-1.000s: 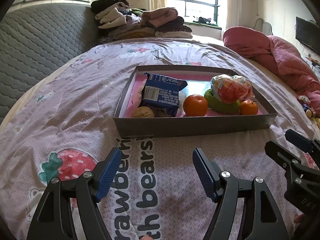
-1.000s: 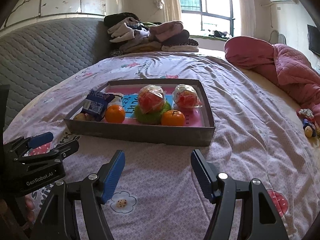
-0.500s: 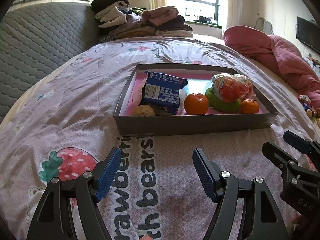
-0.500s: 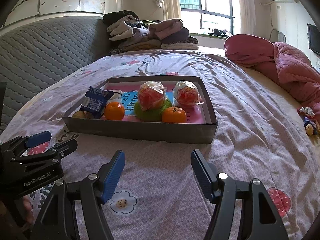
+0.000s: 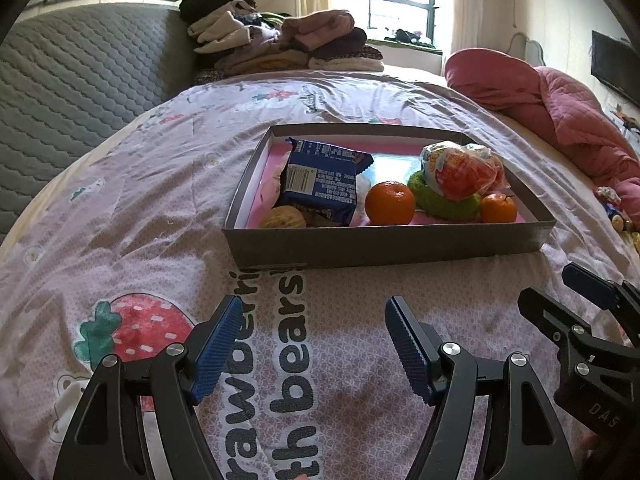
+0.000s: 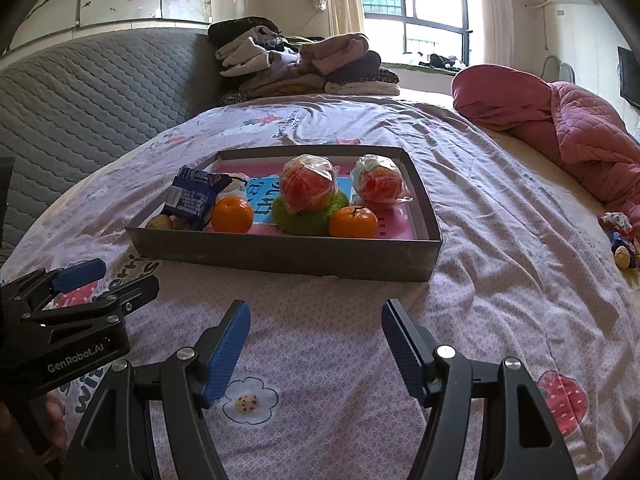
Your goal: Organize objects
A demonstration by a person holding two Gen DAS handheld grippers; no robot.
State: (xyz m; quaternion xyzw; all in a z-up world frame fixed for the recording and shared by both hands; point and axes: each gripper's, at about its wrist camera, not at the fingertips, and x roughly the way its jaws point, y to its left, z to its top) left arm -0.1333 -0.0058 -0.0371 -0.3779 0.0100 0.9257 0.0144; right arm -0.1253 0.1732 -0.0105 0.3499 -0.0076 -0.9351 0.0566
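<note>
A shallow grey box (image 5: 384,244) (image 6: 280,254) lies on the bedspread. Inside are a blue snack packet (image 5: 322,182) (image 6: 191,198), two oranges (image 5: 390,203) (image 6: 353,222), a green scrubber (image 5: 444,200) (image 6: 310,218), two wrapped red-orange fruits (image 6: 307,184) (image 6: 378,182) and a walnut (image 5: 283,218). My left gripper (image 5: 314,340) hovers open over the bedspread in front of the box, nothing between its fingers. My right gripper (image 6: 314,340) is likewise open and empty, short of the box's near wall. Each gripper shows at the edge of the other's view.
A pile of folded clothes (image 6: 304,64) sits at the head of the bed by a grey quilted headboard (image 5: 72,76). A rumpled pink quilt (image 6: 560,124) lies to the right. Small toys (image 6: 620,236) rest near the bed's right edge.
</note>
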